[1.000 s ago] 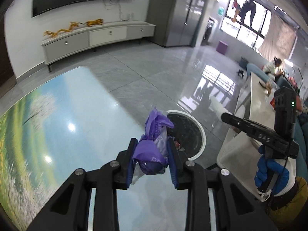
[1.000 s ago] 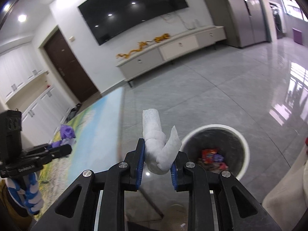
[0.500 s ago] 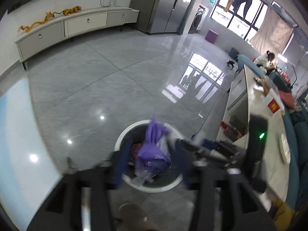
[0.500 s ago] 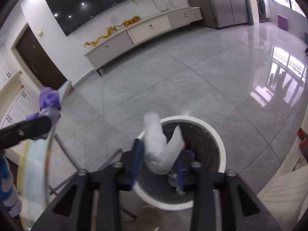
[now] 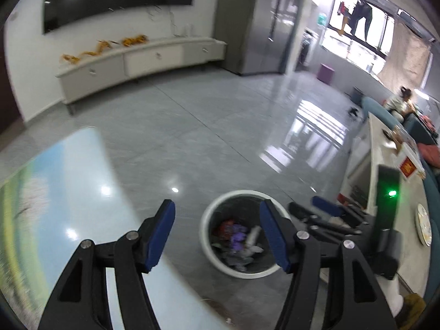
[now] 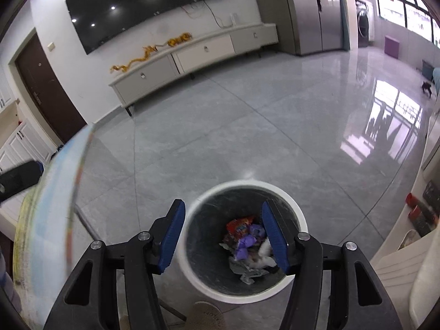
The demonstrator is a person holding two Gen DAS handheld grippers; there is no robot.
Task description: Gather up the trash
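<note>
A white round trash bin (image 6: 242, 184) stands on the grey floor, and its rim (image 5: 209, 250) also shows in the left wrist view. Inside lie a purple wrapper (image 6: 247, 240), a white tissue (image 6: 265, 247) and a red packet (image 6: 239, 225). In the left wrist view the purple wrapper (image 5: 236, 238) lies in the bin too. My right gripper (image 6: 223, 205) hangs above the bin, its jaws opening with nothing between them. Beside the table edge, my left gripper (image 5: 217, 206) stands open and empty, looking down at the bin.
A table with a landscape print (image 5: 55, 192) lies at the left, and its edge (image 6: 46, 206) runs along the right wrist view. A white counter (image 5: 385, 165) stands to the right. The TV cabinet (image 6: 192, 57) lines the far wall. A person (image 5: 398, 101) sits far right.
Both grippers moved from over the table to above the bin and opened. The purple wrapper left the left gripper and the white tissue left the right; both now lie in the bin.
</note>
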